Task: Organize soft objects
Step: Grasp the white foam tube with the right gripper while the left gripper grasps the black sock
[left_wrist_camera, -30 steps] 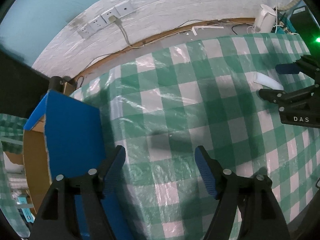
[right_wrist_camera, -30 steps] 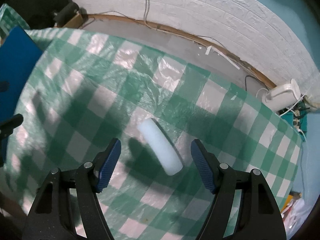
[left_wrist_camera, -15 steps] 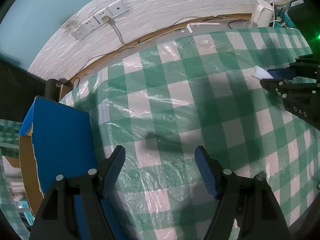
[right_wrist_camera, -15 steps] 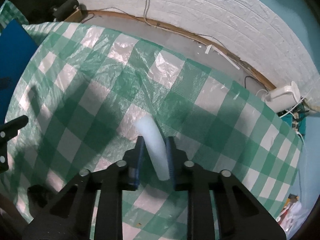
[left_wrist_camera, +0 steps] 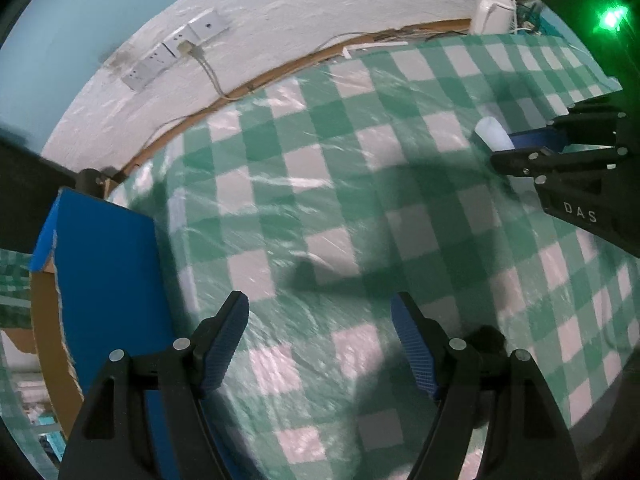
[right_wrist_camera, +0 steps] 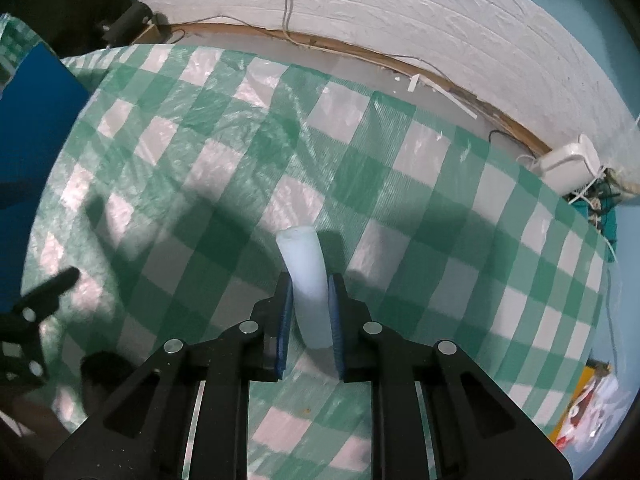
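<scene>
A white foam cylinder is clamped between the blue pads of my right gripper, held above the green checked tablecloth; its far end sticks out ahead of the fingers. The foam cylinder and the right gripper also show at the right edge of the left wrist view. My left gripper is open and empty, above the cloth near the table's left edge.
A blue-sided cardboard box stands at the table's left edge, also seen in the right wrist view. A white brick wall with sockets and a cable lies behind. A white kettle sits at the far right.
My right gripper closed on the foam cylinder and lifted it off the cloth. My left gripper stayed open and shifted a little.
</scene>
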Available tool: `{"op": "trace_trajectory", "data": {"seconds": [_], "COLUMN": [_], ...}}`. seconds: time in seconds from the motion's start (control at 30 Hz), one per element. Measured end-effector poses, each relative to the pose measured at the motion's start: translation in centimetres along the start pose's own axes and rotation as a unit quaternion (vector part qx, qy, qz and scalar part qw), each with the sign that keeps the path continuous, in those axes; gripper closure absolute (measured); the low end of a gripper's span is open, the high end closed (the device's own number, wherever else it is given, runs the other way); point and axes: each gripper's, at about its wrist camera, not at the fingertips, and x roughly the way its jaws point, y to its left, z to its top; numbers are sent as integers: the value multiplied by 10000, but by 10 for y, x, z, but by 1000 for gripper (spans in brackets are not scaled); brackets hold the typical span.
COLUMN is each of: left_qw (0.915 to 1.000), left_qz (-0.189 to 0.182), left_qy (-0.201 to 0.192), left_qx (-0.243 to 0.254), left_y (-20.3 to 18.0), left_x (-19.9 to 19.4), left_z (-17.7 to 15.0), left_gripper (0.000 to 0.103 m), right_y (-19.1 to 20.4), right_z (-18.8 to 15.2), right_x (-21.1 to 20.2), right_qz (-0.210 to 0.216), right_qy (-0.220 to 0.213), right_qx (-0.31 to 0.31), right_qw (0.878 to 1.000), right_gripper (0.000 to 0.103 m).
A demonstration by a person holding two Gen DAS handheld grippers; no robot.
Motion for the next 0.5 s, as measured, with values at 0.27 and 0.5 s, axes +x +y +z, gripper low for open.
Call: {"op": "trace_trajectory", "data": {"seconds": [0.27,0.5], "left_qw": [9995,9991], "left_qz": [-265,-323], "left_qy": [-3,61], "left_qx": [149,256], "left_y": [-19,-37], "left_x": [-11,-16], "left_z": [-13,-26], "left_gripper": [23,16], "right_y": [12,22], "right_z": [-27,-56], "right_x": [-22,-40], "right_qz": [177,249], "right_qy": [9,46], "right_qx": [46,47], "right_qw": [9998,9997], "right_gripper": [87,87]}}
